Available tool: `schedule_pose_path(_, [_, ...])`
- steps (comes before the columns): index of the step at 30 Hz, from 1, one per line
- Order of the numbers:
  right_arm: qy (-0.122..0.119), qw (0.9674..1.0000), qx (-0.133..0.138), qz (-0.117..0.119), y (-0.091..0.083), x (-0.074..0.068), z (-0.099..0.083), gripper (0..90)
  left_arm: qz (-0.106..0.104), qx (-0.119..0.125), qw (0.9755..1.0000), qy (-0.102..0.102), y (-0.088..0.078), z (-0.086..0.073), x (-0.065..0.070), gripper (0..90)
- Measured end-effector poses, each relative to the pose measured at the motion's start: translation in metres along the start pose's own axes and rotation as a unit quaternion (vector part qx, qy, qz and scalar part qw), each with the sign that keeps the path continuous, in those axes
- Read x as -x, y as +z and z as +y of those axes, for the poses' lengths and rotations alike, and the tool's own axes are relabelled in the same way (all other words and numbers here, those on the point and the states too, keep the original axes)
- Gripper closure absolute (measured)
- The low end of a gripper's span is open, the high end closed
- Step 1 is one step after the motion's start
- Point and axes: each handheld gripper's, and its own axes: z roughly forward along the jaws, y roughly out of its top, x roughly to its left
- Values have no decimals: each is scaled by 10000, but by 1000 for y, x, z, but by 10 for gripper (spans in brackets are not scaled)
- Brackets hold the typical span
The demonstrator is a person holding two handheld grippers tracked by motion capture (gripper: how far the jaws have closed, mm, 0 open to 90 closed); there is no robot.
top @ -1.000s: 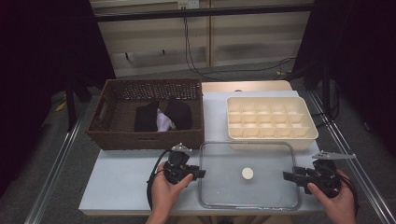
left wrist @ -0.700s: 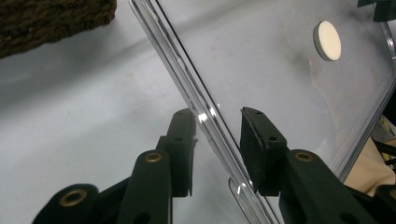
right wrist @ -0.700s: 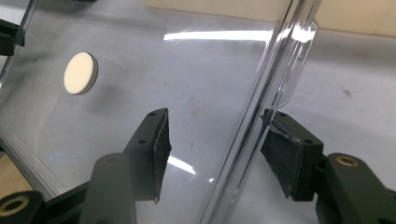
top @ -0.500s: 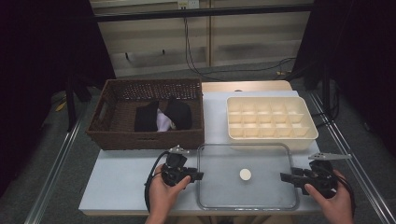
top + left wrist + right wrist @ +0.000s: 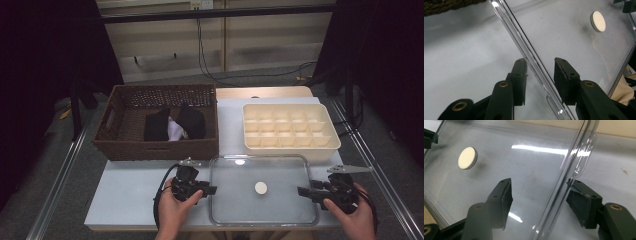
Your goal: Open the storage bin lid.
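Straddling opposite rims of the clear lid (image 5: 280, 200): left hand-held gripper (image 5: 540, 72); right hand-held gripper (image 5: 540, 195); both spread, just opening.

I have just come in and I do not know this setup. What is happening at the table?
A person holds a tool in each hand at the two ends of a clear rectangular plastic lid lying flat on the white table. The left tool and right tool each straddle a lid edge; their jaws have just been opening, with gaps beside the rim. A small white round disc sits on the lid.
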Motion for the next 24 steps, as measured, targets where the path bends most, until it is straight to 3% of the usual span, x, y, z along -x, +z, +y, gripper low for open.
schedule_pose_path(2, [-46,10000,49,-54,1,-1,0,358,183,30,9997,157,0,0,0,613])
schedule_pose_path(4, [-109,9999,24,-66,1,0,1,340,147,84,9998,144,-1,0,-1,605])
schedule_pose_path(5, [-230,9994,46,-242,3,1,0,292,203,183,9996,116,-2,0,-4,480])
schedule_pose_path(9, [-369,9986,255,-278,0,2,1,245,388,266,9987,193,-6,-1,-11,312])
schedule_pose_path(10, [-369,9986,255,-278,0,2,1,245,388,266,9987,193,-6,-1,-11,276])
schedule_pose_path(12, [-429,9982,304,-296,-1,2,2,211,487,309,9976,381,-7,0,-14,248])
schedule_pose_path(14, [-460,9980,293,-309,1,2,2,182,570,399,9969,364,-8,0,-15,167])
schedule_pose_path(17, [-573,9978,226,-230,7,1,1,144,646,386,9959,493,-10,0,-19,132])
schedule_pose_path(24, [-730,9970,231,-143,12,-5,4,107,703,397,9954,511,-13,-1,-25,93])
